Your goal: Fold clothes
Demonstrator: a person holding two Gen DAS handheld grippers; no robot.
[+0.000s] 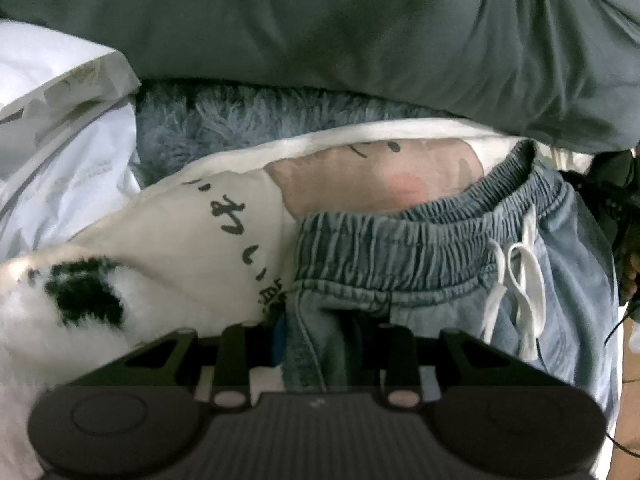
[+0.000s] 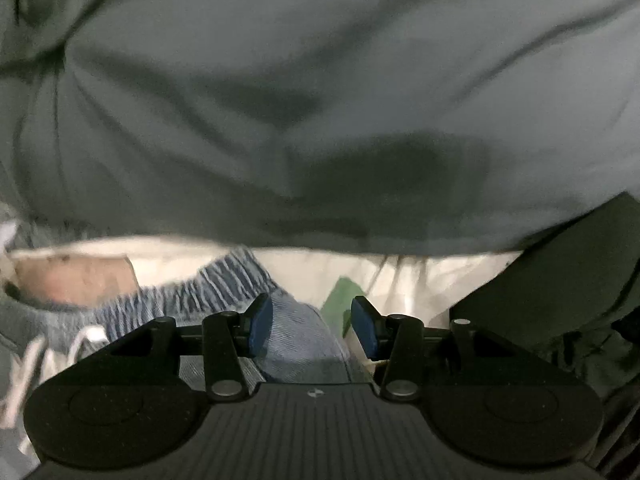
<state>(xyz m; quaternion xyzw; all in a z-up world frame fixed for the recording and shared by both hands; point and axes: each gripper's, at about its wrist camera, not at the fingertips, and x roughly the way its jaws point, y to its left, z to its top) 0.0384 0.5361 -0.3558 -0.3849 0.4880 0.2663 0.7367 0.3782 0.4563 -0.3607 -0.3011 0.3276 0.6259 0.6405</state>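
Grey-green bedding [image 1: 360,32] fills the far background. Denim shorts [image 1: 440,248], elastic waistband, white drawstring [image 1: 516,292]: near right, atop a printed white pillow [image 1: 224,216]. Left gripper [image 1: 316,344] clamped on a denim fold. Right gripper [image 2: 312,324]: jaws apart, over the shorts' edge. Fluffy blue blanket [image 1: 224,120] far left.
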